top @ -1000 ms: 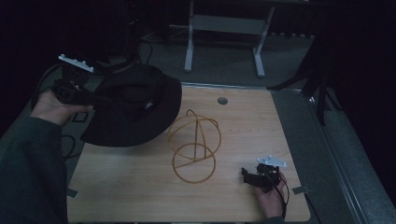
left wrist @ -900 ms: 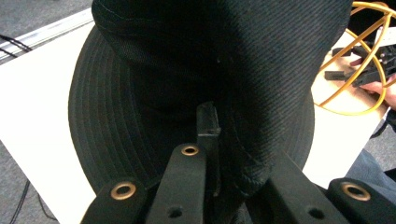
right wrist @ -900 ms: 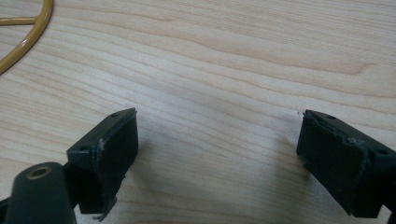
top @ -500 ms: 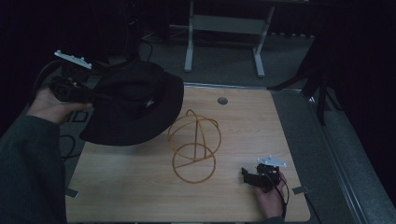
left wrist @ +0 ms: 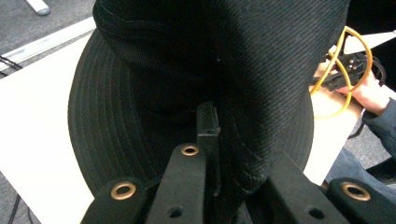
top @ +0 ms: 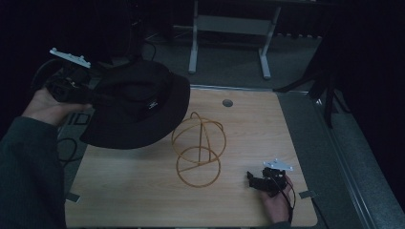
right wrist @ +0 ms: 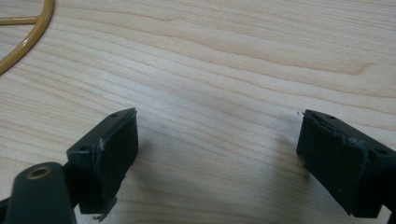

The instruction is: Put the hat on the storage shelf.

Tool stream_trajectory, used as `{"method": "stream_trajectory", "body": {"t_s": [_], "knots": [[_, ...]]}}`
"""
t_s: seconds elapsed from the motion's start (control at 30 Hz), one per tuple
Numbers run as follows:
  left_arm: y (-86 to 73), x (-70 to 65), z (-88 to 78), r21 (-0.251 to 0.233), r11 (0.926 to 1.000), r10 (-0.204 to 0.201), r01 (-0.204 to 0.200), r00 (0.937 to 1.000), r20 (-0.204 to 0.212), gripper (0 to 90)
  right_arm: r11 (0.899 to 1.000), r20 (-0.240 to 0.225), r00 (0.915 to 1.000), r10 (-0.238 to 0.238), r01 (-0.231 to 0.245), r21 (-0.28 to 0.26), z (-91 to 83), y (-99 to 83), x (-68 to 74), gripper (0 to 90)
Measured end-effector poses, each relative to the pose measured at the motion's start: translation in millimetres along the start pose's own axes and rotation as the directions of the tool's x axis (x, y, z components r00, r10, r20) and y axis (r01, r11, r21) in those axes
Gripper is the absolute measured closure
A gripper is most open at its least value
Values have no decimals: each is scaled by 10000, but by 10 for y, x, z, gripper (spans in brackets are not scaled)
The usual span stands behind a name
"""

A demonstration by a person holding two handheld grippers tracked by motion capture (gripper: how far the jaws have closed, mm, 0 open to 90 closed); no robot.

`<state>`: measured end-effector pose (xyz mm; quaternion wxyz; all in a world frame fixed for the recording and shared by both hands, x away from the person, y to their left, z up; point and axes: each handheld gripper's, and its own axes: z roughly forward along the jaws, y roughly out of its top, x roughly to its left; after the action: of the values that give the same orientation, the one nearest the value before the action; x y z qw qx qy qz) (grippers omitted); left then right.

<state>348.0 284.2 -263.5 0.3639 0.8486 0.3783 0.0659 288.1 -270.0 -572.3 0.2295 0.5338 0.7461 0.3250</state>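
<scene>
Black cloth makes up the hat (top: 136, 107), a brimmed bucket hat that hangs in the air over the left rear corner of the table (top: 143, 191), partly past its edge. It touches nothing on the table. The left gripper (top: 79, 88) carries it by the brim: in the left gripper view the jaws are pressed together on a fold of the brim edge, and the cloth bunches between them (left wrist: 219, 154).

As for progress, the pick-up looks done, since the hat is clear of the wood and held firmly. What seems left is the carry across to the stand (top: 198, 148), the lowering of the crown over its domed top, and the release. None of that has begun; hat and stand are near each other but apart, with the closest brim edge just left of the wire.

The hat hangs tilted. Its crown faces up and toward the right of the high view, with a small pale label (top: 153, 105) showing on the side, while the opening faces down and to the left, toward the holding hand. The brim's long axis runs roughly from the rear right down to the front left of the table.

The stand is a yellow wire frame, a ring on the table with hoops rising into a dome, at mid-table. The right gripper (top: 260, 181) rests low at the front right, jaws spread wide over bare wood (right wrist: 215, 135), holding nothing, with a curve of the stand's ring (right wrist: 28, 42) off to its side.
</scene>
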Motion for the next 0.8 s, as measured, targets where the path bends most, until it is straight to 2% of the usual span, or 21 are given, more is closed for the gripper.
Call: {"method": "stream_trajectory", "body": {"t_s": [0.43, 0.63, 0.8], "knots": [[85, -71, -81, -329, 9991, 296, -278, 9979, 569, 883, 10000, -9, 10000, -65, 65, -26, -3, -5, 2, 125], [116, -123, -93, -386, 9985, 395, -376, 9979, 505, 883, 10000, -18, 10000, -56, 56, -27, -4, -5, 4, 125], [152, -178, -87, -336, 9979, 576, -555, 9962, 659, 883, 10000, -26, 10000, -56, 56, -19, -6, -7, 6, 125]]}}
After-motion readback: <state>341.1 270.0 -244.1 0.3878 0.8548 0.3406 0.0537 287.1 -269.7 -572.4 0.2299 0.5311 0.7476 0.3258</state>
